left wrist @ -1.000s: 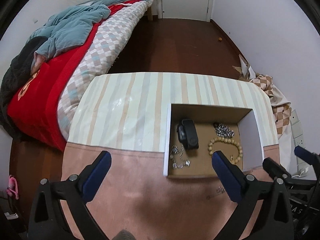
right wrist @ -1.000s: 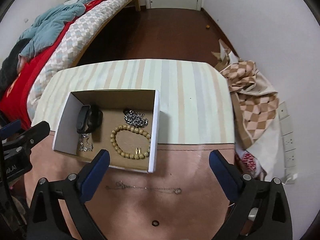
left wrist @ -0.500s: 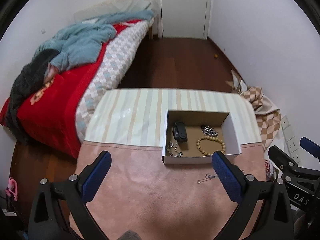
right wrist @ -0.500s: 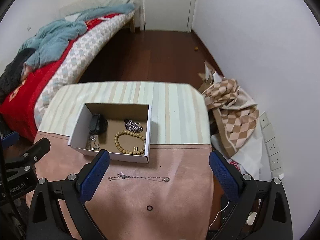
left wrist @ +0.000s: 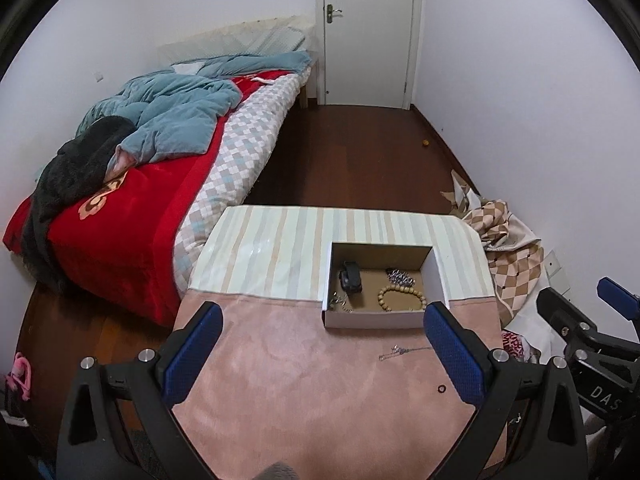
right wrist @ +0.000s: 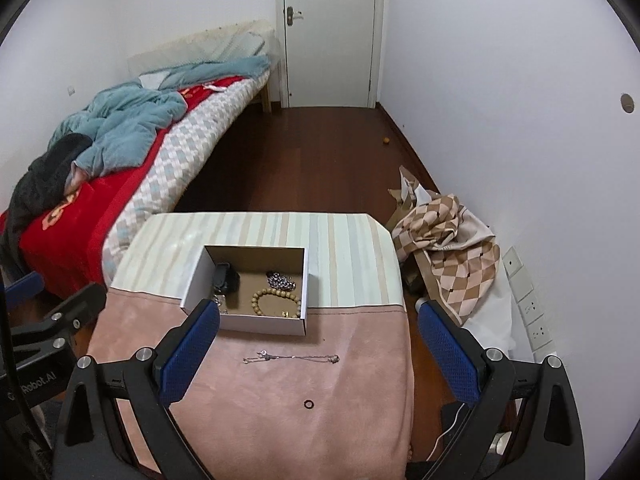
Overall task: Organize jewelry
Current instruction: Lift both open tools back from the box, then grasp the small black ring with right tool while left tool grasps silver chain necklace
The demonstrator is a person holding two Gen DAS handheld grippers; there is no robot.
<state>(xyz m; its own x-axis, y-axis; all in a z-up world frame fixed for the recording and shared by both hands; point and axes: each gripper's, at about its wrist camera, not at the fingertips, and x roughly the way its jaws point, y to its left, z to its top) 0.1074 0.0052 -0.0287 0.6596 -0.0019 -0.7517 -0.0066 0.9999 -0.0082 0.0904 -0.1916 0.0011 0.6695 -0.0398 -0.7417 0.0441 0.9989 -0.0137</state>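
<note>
A white cardboard box (left wrist: 374,320) (right wrist: 256,324) stands on the table and holds a black watch (left wrist: 351,277) (right wrist: 224,278), a wooden bead bracelet (left wrist: 401,298) (right wrist: 276,303), a metal bead chain (left wrist: 399,276) (right wrist: 281,280) and a small silver piece (left wrist: 340,303). A thin silver necklace (right wrist: 291,357) (left wrist: 404,350) and a small dark ring (right wrist: 308,404) (left wrist: 441,389) lie on the pink cloth in front of the box. My left gripper (left wrist: 322,356) and right gripper (right wrist: 318,356) are open, empty and held well above the table's near side.
The table has a striped cover (left wrist: 280,248) at the far half and a pink cloth (right wrist: 260,400) at the near half. A bed (left wrist: 140,184) stands to the left. A checked cloth pile (right wrist: 444,232) lies on the floor at the right by the wall.
Both grippers have pulled back and up from the box, so the table looks smaller and the door and far wall came into view. The jewelry has not moved.
</note>
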